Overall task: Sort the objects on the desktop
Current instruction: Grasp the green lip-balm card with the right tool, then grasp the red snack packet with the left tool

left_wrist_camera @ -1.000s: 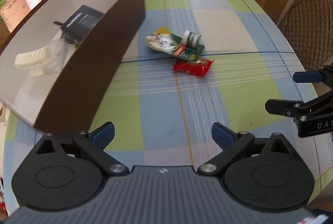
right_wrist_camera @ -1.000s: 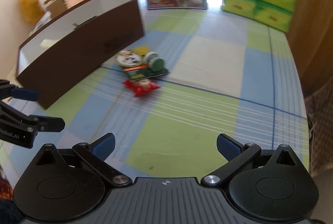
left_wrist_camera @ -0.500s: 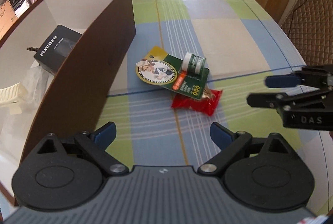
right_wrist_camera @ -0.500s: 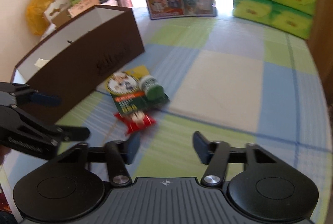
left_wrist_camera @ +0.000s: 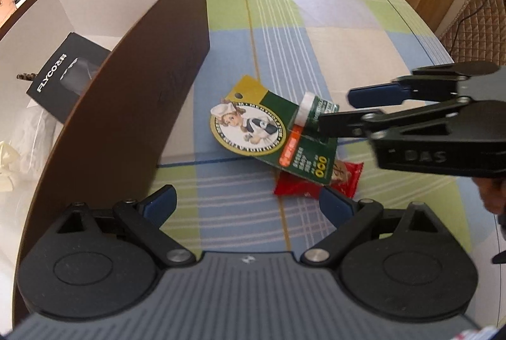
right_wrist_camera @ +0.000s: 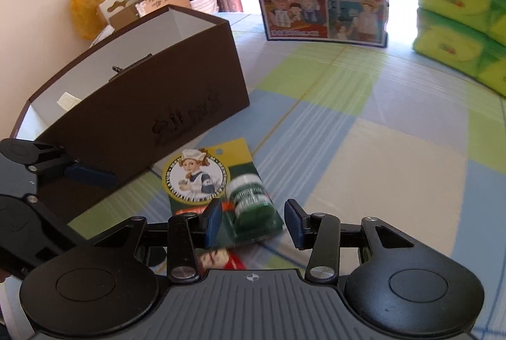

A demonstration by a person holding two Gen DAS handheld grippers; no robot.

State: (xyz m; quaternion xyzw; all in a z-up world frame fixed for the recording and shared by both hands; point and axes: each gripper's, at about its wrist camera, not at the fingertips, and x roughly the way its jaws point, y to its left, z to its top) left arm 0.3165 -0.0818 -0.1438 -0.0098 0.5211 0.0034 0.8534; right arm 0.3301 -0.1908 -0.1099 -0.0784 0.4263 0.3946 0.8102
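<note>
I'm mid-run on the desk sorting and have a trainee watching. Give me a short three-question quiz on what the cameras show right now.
1. True or false: the green carded pack lies inside the brown box.
2. What lies partly under the pack? A) red snack packet B) tissue pack C) black carton
3. Fill in: the right tool straddles the pack's small green ____.

Key
1. False. It lies on the tablecloth beside the box.
2. A, the red snack packet.
3. Bottle. The jaws are closing but the pads do not press it yet; the left tool is open and empty.
</note>
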